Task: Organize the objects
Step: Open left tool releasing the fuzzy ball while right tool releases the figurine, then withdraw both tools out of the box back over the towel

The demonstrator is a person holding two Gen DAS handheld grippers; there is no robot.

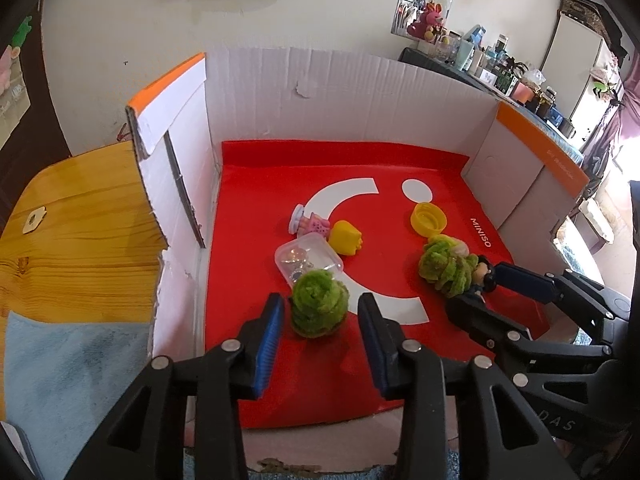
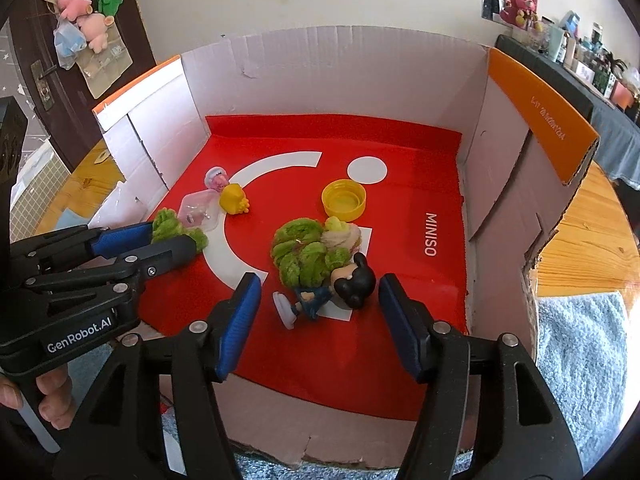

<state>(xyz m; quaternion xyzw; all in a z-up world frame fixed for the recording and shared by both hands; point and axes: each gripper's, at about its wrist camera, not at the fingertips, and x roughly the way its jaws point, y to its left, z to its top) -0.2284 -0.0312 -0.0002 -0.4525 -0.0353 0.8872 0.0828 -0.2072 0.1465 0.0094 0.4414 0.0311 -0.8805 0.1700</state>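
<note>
At the bottom of the left wrist view, the left gripper (image 1: 320,320) is seen spread apart around a small green fuzzy ball (image 1: 319,303), with gaps on both sides; nothing is grasped yet. At the bottom of the right wrist view, the right gripper (image 2: 318,304) is likewise released, its blue pads either side of a dark-haired toy figure (image 2: 328,290) lying on the red mat (image 2: 400,280), not touching it.

For the step in hand, judged to be a double pick-up, each pair of tongs would best be lowered until the pads sit level with the toy's middle, then closed gently: the fuzzy ball looks soft and could be squashed, and the figure could be nudged against the larger green fuzzy clump (image 2: 308,250) touching it.

Further up the frame lie a clear plastic case (image 1: 308,258), a yellow toy (image 1: 346,237), a pink figurine (image 1: 310,222) and a yellow cap (image 1: 428,219), all within the cardboard box (image 1: 320,80).

The figure's whole body is shown only in the right view; in the left view it is mostly hidden behind the clump and the other gripper. The ball's round shape is shown fully only in the left view.
</note>
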